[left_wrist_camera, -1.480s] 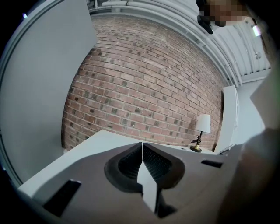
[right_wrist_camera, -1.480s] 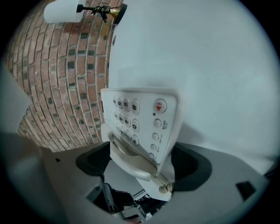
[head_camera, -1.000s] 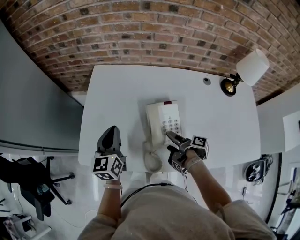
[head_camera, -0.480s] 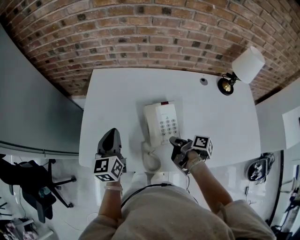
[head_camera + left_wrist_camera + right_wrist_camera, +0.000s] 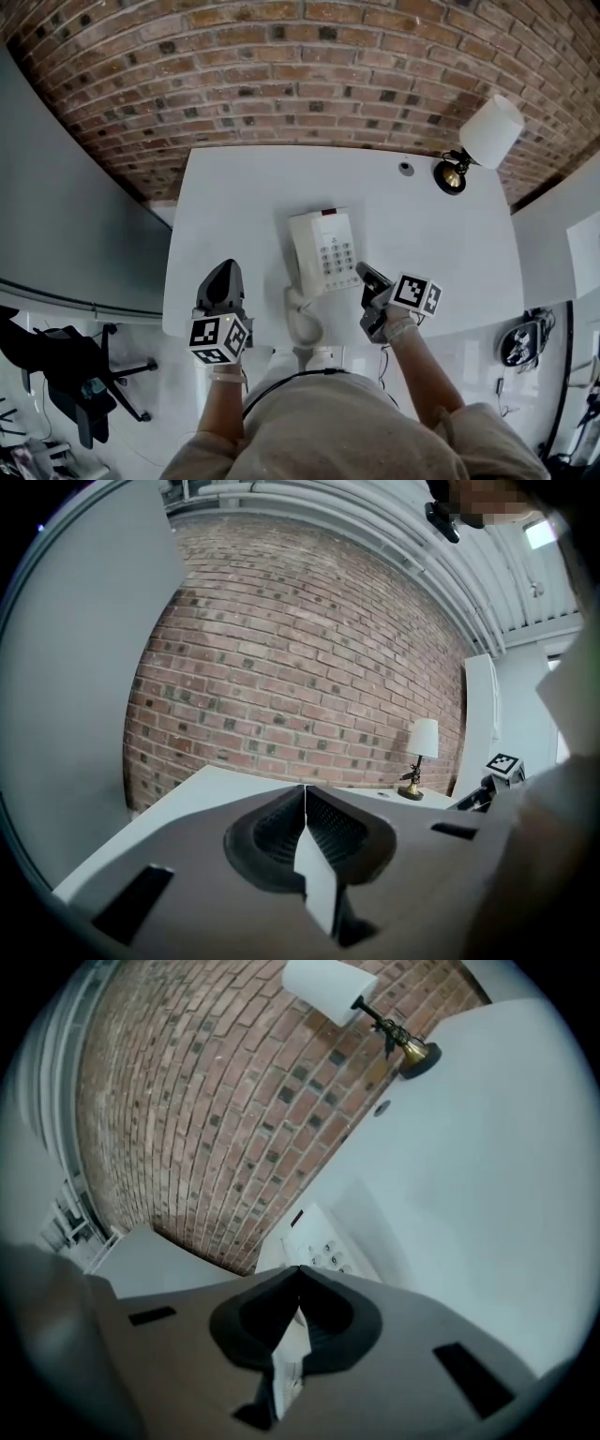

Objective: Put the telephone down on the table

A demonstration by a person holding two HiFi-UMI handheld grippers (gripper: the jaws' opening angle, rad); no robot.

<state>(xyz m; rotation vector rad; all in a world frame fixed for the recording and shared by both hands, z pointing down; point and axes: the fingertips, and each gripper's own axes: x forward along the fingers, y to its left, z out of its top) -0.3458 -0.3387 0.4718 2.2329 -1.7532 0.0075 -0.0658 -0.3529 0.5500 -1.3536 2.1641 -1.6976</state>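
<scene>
As the head view shows it, the telephone (image 5: 323, 246) lies flat mid-bench (image 5: 234, 187). Its long axis runs from the near edge toward the brick wall (image 5: 281, 56), tilted a little, with the red-marked end at the wall side. The keypad (image 5: 338, 253) is on the right half. The handset (image 5: 302, 314) runs along the left, its rounded end sticking out past the base toward the person.

Right tool (image 5: 362, 271): pressed together, nothing in it, tip just beside the telephone's near right corner; contact unclear. Left tool (image 5: 225, 267): pressed together, empty, left of the telephone and apart from it.

The right tool view gets only the keypad and far end, plus the lamp (image 5: 487, 136). The left tool view gets 1 bench corner, wall, lamp and the right tool's marker cube (image 5: 504, 764).
</scene>
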